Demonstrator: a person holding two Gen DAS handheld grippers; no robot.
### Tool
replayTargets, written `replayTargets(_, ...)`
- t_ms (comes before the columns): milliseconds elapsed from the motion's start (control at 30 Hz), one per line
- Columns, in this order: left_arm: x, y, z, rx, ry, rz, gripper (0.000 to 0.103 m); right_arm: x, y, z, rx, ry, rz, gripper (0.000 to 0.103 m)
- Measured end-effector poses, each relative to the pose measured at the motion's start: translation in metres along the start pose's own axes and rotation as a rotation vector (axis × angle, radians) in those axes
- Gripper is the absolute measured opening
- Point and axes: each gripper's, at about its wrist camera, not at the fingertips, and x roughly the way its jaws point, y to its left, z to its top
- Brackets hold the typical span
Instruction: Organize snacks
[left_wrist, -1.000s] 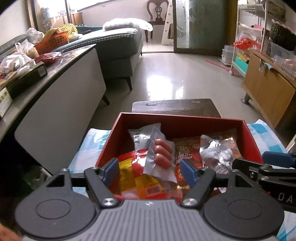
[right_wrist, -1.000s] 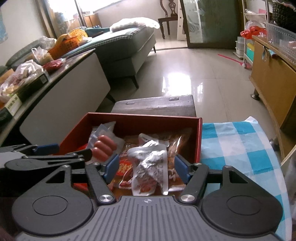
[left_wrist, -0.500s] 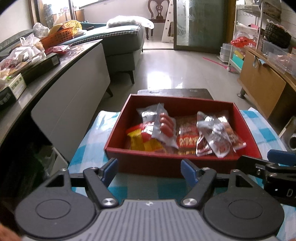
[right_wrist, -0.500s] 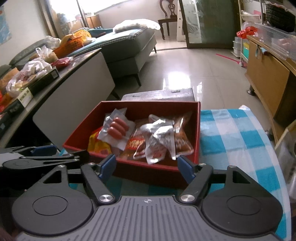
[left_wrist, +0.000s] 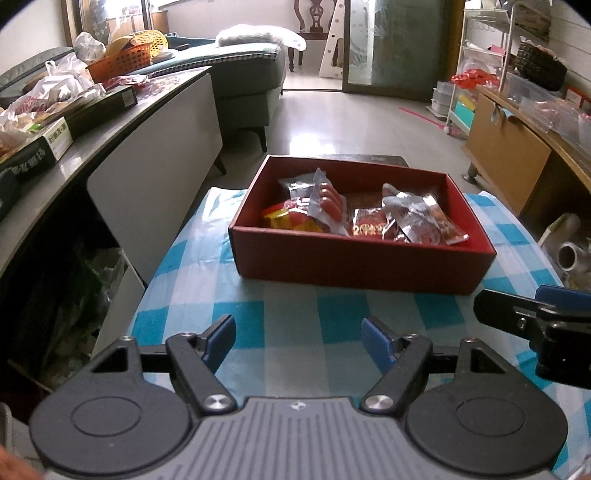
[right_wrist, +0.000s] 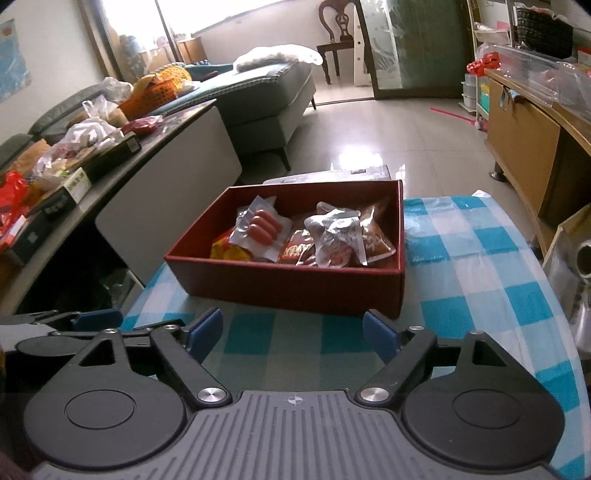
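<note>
Both tools, left tool (left_wrist: 298, 341) and right tool (right_wrist: 293, 332), gape empty, withdrawn from the red box (left_wrist: 354, 264); right's jaws just widened.

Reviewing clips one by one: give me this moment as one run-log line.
left tongs: open, empty | right tongs: jaws just opening, empty | snack packets: in red box | box: on checked cloth

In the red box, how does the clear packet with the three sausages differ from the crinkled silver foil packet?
The clear plastic packet of three red sausages shows its contents plainly; the crinkled silver foil packet is shiny and mostly hides them. The sausage packet lies toward the left of the red cardboard box, propped on a yellow and red packet; the foil packet lies toward the right, over orange-brown packets. Both are sealed and rest on top of the pile.
</note>
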Motion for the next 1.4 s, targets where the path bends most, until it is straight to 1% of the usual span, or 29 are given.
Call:
replayTargets(100,-0.006,0.001,-0.008,0.000,0.004,-0.009,0.070,-0.007,0.001,-0.008,0.001,0.001,-0.006,0.090)
replayTargets(300,-0.015,-0.002,-0.021,0.016,0.014,-0.030,0.070,-0.020,0.007,-0.022,-0.011,0.001,-0.002,0.090)
replayTargets(367,-0.018,-0.004,-0.026,0.022,0.018,-0.033,0.073,-0.026,0.010,-0.026,-0.016,-0.002,0.001,0.091)
replayTargets(400,-0.020,-0.005,-0.029,0.025,0.020,-0.033,0.075,-0.028,0.011,-0.028,-0.017,-0.002,0.002,0.092)
replayTargets(433,-0.022,-0.005,-0.032,0.027,0.020,-0.034,0.075,-0.030,0.012,-0.031,-0.018,0.000,0.004,0.094)
replayTargets(700,-0.032,-0.006,-0.045,0.035,0.025,-0.033,0.076,-0.043,0.012,-0.050,-0.014,0.022,-0.017,0.095)
replayTargets(967,-0.041,-0.003,-0.055,0.028,0.027,-0.043,0.078,-0.039,0.005,-0.063,-0.006,0.073,-0.087,0.095)
replayTargets(1100,-0.045,-0.003,-0.057,0.031,0.019,-0.043,0.082,-0.036,0.004,-0.066,-0.009,0.088,-0.098,0.095)
replayTargets(1167,-0.046,-0.002,-0.058,0.029,0.017,-0.031,0.083,-0.035,0.006,-0.066,-0.012,0.092,-0.092,0.095)
replayTargets(1400,-0.047,0.000,-0.058,0.022,0.017,-0.024,0.083,-0.035,0.009,-0.068,-0.020,0.096,-0.077,0.095)
